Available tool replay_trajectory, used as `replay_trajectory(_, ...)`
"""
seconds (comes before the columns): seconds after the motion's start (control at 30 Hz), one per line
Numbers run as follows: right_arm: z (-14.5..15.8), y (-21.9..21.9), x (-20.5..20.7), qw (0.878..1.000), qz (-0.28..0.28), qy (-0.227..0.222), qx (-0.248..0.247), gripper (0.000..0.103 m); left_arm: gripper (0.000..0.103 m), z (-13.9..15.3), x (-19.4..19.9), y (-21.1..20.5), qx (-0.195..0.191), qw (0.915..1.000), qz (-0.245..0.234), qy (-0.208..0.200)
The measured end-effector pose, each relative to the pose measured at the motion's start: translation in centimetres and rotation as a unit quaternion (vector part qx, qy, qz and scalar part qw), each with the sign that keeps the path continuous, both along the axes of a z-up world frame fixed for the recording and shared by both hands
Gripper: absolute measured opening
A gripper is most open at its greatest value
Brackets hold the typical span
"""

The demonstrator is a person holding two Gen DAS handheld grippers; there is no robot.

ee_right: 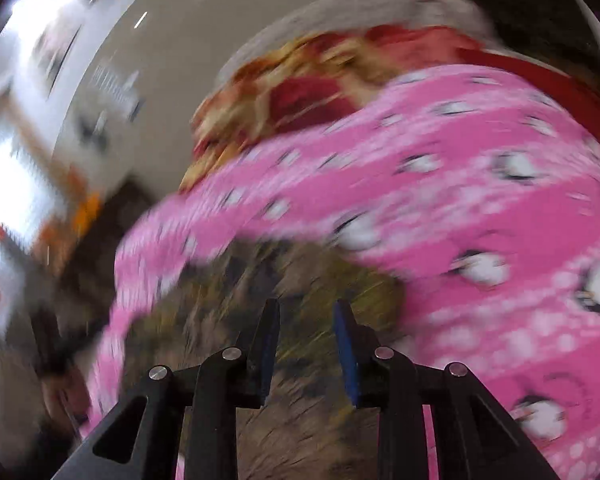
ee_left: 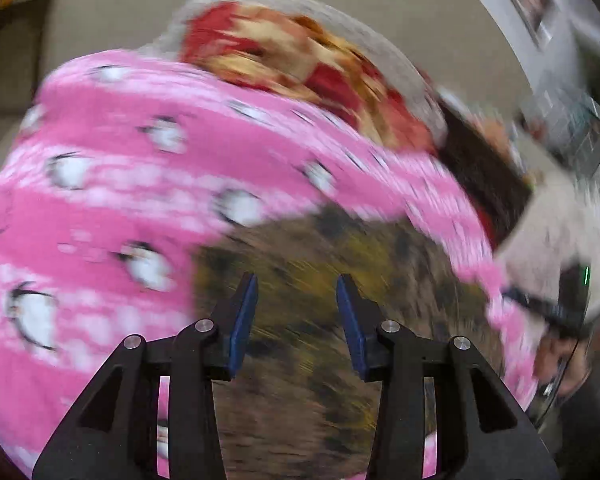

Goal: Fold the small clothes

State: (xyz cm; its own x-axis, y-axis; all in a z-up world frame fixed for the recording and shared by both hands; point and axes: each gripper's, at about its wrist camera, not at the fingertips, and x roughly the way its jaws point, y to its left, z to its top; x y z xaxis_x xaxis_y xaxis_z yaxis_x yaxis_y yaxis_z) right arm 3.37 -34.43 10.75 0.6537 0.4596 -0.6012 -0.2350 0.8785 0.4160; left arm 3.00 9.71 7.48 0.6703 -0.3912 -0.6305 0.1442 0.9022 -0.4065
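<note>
**Pink garment laid out, both tongs let go**

We see the left tongs [ee_left: 297,304] standing apart with nothing between the blue pads, only a mottled brown-and-yellow surface [ee_left: 300,360] below; the blur keeps us from telling whether that is the tabletop or a cloth on it. The right tongs [ee_right: 306,336] are likewise parted and empty. The pink penguin-print garment [ee_left: 140,184] lies spread just ahead of both, wrapping around the near bare patch, with one strip trailing toward the right tongs' side. Beyond it sits a red and tan cloth [ee_left: 300,64], touching or tucked under the pink edge; we cannot tell which.

We judge the folding to be partway at most: the pink piece looks wide and loose, no neat stack shows, and further folds appear left to do
</note>
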Motion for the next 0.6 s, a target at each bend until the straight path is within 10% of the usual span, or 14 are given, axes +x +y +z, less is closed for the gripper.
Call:
replay_trajectory(0.2, -5.4, 7.4, -0.6, 0.980, 0.030, 0.038, -0.193, 0.026, 0.031, -6.6, -2.0, -1.9, 0.082, 0.9959, -0.021, 0.032)
replay_trajectory(0.4, -5.3, 4.6, -1.0, 0.987, 0.007, 0.049, -0.152, 0.026, 0.031, -5.1, -2.7, -0.2, 0.073, 0.9959, 0.006, 0.053)
replay_trajectory(0.6, -5.9, 7.7, 3.9, 0.962, 0.005, 0.110, -0.250, 0.036, 0.042, -5.1, 3.4, -4.8, 0.167, 0.9805, -0.002, 0.104)
